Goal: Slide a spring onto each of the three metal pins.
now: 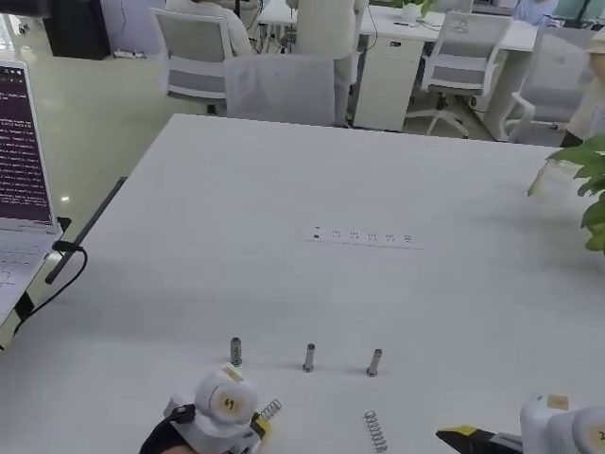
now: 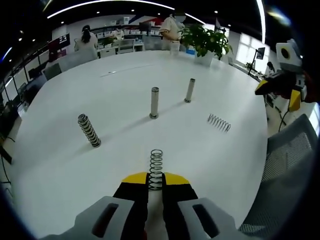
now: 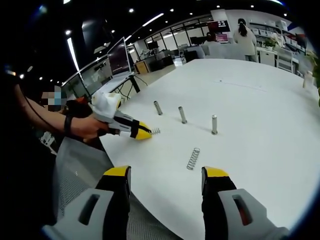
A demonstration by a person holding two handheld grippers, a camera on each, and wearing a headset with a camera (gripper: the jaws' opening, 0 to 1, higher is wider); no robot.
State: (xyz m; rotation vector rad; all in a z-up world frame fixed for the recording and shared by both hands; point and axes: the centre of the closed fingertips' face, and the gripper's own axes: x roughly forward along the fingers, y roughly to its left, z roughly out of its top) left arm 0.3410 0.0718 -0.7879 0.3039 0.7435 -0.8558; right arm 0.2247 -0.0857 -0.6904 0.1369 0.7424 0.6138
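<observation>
- The left gripper [image 2: 156, 182] has its jaws pressed together on the near end of the held spring [image 2: 156, 167]. The spring pokes straight out ahead of the tips, low over the white table [image 2: 60, 165]; I cannot tell whether it touches.
- The right gripper [image 3: 166, 174] hangs with its jaws wide apart and nothing between them. The loose spring [image 3: 193, 158] lies flat on the table just ahead of it, a little toward its right jaw.
- Three pins stand ahead of the left gripper. The dressed pin [image 2: 89, 130], off to its left, already wears a spring. The middle pin [image 2: 154, 103], straight ahead, and the far pin [image 2: 190, 90], beyond it to the right, are bare.
- I'd judge these springs feather-light, squashy along their length, and apt to roll or ping away. They look best pinched gently across the coils near one end, leaving the open mouth free to drop over a pin top.
- The pins look slim and perhaps only standing loose, so a sideways nudge might topple one.
- Nothing lies between the held spring and the middle pin. The power strip [image 1: 364, 236], laptop [image 1: 19, 161] and plant [image 1: 591, 189] sit well beyond the pins, out of the way.
</observation>
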